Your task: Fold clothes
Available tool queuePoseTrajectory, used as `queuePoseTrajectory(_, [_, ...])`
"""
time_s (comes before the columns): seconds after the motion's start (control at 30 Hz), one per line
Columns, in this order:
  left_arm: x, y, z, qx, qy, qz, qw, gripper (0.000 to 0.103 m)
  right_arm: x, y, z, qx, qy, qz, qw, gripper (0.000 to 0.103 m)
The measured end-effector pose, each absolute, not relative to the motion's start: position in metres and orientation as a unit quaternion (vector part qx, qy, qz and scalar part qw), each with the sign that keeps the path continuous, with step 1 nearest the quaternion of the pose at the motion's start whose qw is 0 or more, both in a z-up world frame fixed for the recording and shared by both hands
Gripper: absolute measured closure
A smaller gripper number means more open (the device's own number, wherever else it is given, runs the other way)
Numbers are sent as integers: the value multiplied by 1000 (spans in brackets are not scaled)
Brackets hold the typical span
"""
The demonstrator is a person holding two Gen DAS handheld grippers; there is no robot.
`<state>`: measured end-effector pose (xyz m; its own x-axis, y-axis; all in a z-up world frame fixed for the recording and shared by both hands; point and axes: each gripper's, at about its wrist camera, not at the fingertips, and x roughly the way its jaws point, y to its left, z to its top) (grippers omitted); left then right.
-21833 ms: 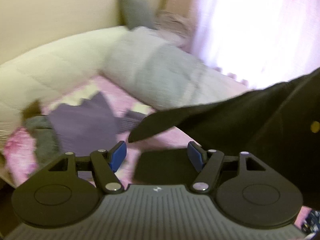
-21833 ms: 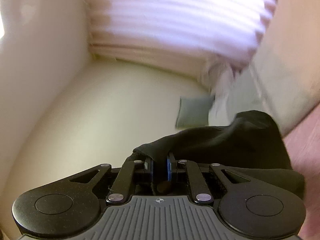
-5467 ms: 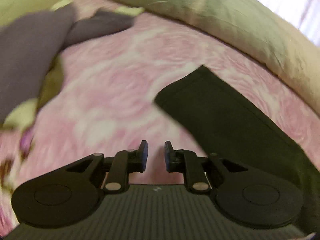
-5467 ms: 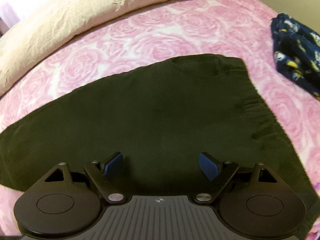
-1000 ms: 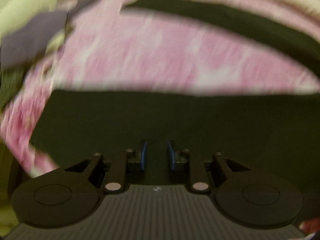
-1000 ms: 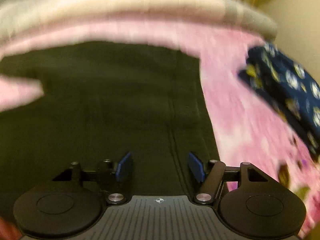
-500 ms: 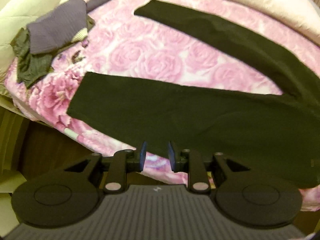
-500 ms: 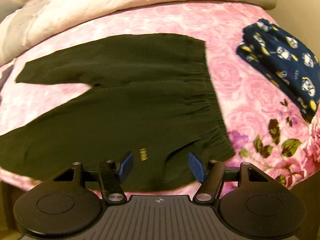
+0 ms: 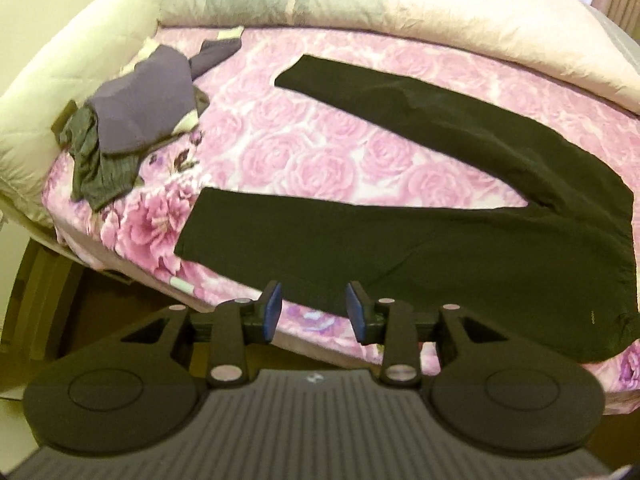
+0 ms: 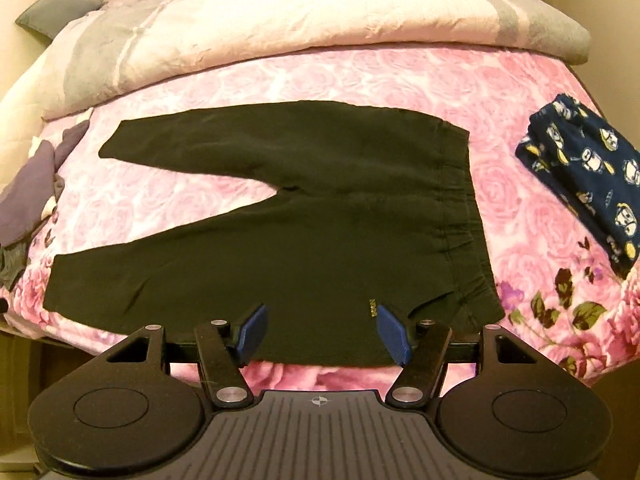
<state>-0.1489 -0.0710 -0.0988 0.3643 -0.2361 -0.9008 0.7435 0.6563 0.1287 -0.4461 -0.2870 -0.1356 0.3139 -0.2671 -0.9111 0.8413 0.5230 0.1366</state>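
I have the black trousers (image 10: 304, 216) spread flat mid-frame on the bed (image 10: 532, 216), legs splayed leftward, ready for folding one over the other. My left gripper (image 9: 314, 311) has just been opening, nothing between; my right gripper (image 10: 320, 334) hangs spread and empty.

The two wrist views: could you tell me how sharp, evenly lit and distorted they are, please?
Left wrist view: slightly soft, yellowish, the bed bowed by the fisheye, floor dark at lower left. Right wrist view: sharper, with the black trousers in clear outline and the duvet bright at the top.
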Motion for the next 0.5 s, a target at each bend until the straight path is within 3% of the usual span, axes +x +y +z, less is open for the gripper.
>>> queuePoseTrajectory(0.5, [-156, -54, -94, 285, 455, -355, 765, 68, -433, -249, -133, 319, 465, -387, 729, 39])
